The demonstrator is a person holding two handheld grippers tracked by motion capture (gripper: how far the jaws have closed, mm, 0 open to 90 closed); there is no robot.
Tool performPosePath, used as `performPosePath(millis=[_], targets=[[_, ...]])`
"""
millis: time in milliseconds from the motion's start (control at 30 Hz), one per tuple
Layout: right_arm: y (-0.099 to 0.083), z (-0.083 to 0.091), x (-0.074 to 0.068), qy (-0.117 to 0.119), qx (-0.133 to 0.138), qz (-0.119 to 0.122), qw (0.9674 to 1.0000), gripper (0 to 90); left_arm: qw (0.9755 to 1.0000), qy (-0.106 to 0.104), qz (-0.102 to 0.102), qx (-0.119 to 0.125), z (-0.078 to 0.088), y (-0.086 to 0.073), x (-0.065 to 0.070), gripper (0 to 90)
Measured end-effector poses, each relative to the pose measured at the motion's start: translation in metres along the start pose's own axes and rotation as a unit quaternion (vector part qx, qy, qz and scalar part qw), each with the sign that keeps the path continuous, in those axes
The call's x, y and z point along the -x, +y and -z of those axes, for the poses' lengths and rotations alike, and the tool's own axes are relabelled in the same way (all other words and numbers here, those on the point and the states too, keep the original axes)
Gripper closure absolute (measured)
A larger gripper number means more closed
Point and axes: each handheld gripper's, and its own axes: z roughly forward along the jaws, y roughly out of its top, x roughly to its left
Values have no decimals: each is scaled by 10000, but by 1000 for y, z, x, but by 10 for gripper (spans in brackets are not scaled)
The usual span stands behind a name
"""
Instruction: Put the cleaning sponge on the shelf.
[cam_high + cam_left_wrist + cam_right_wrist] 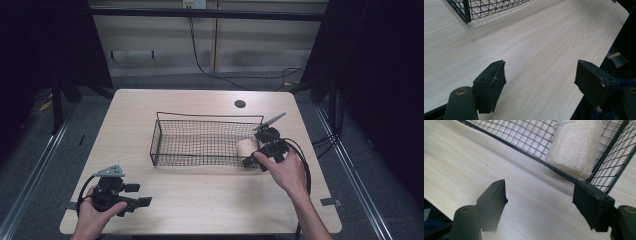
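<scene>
A black wire basket (pixel 165 140) stands in the middle of the wooden table (pixel 200 200). A pale beige loofah sponge (pixel 246 147) lies inside it at its right end; the right gripper view shows the sponge (pixel 574 147) behind the basket's mesh (pixel 524 135). My right gripper (pixel 255 161) hovers just outside the basket's front right corner, open and empty, as its own view (pixel 540 195) confirms. My left gripper (pixel 140 196) rests near the table's front left, open with nothing between its jaws (pixel 541 75).
A round cable hole (pixel 240 104) sits near the table's far edge. Dark curtains and a metal frame flank the table. Bare tabletop lies between the basket (pixel 474 10) and the front edge.
</scene>
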Motion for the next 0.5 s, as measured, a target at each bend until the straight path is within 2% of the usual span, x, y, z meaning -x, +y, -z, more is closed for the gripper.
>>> performPosePath(millis=[200,267,400,433,500], targets=[[-12,-1,-5,26,41,187,9998,267,10000,13,8,3,0,0,0,240],[-17,0,-4,186,75,163,9997,268,10000,-9,9,6,0,0,0,240],[-27,-1,-3,138,90,205,9997,284,10000,10,17,4,0,0,0,240],[-29,0,-4,26,111,235,9997,291,10000,13,16,5,0,0,0,240],[-34,1,-3,134,247,207,9994,305,10000,6,-10,-21,-1,0,0,240]])
